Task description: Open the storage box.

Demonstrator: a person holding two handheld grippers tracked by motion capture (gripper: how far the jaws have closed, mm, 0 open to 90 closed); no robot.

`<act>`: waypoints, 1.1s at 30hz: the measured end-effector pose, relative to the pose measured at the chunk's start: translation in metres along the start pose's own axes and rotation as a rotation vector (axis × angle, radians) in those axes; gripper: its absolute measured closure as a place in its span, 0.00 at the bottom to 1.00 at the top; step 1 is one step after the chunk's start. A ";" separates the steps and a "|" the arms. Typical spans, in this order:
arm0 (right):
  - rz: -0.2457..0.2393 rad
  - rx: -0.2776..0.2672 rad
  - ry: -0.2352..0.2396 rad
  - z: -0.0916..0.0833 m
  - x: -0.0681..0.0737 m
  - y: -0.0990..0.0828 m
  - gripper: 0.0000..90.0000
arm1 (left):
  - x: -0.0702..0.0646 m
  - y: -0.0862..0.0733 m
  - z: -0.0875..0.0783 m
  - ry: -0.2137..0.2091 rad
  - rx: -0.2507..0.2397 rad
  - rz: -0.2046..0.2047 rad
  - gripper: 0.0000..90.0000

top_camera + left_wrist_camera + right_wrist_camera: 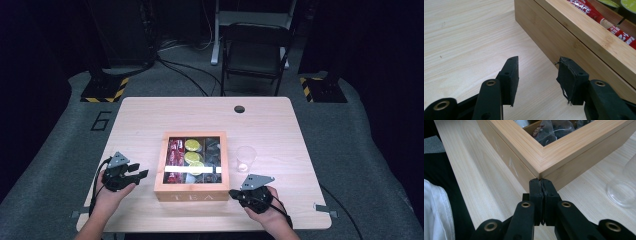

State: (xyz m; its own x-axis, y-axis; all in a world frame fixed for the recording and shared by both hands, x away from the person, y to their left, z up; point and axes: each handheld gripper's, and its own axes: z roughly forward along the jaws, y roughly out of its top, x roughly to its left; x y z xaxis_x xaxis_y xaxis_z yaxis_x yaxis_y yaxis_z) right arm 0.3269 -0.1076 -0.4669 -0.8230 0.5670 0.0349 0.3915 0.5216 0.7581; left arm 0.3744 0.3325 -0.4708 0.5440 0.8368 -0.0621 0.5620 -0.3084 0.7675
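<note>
From above, the wooden tea box (190, 166) sits in the middle of the counter (150, 112) with its windowed lid down, a clear plastic cup (245, 159) just to its right, my left gripper (131, 172) resting on the counter near the box's left side and my right gripper (235, 193) at its near right corner. Along my left gripper (537, 75), the fingers (511, 75) stand apart with bare counter between them and the box's side wall (564, 37) just beyond, red sachets (604, 20) showing through the lid. Along my right gripper (541, 182), my fingers (535, 195) are pressed together on nothing, their tips right at the box's corner (540, 170), with the cup (624, 185) off to the right.
</note>
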 end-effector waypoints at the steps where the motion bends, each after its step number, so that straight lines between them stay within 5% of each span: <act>1: 0.000 -0.001 0.003 0.000 0.000 0.000 0.98 | 0.000 0.000 0.000 0.005 -0.005 -0.004 0.57; 13: 0.032 -0.045 0.015 -0.008 -0.002 0.009 0.97 | -0.005 -0.001 -0.005 -0.001 -0.012 0.004 0.56; 15: 0.024 -0.059 0.021 -0.010 -0.003 0.013 0.97 | -0.007 0.000 -0.009 -0.031 -0.026 -0.010 0.56; 23: 0.048 -0.089 0.015 -0.011 -0.004 0.025 0.97 | -0.019 0.002 -0.017 -0.040 -0.040 0.034 0.56; 33: 0.055 -0.114 0.015 -0.011 -0.005 0.032 0.97 | -0.029 0.003 -0.026 -0.078 -0.064 0.034 0.56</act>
State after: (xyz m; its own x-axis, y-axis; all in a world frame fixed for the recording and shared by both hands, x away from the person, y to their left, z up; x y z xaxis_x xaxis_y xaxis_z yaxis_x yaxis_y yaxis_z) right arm 0.3396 -0.1008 -0.4357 -0.8077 0.5830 0.0879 0.3881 0.4135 0.8236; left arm 0.3443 0.3189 -0.4502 0.6103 0.7878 -0.0834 0.5033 -0.3043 0.8088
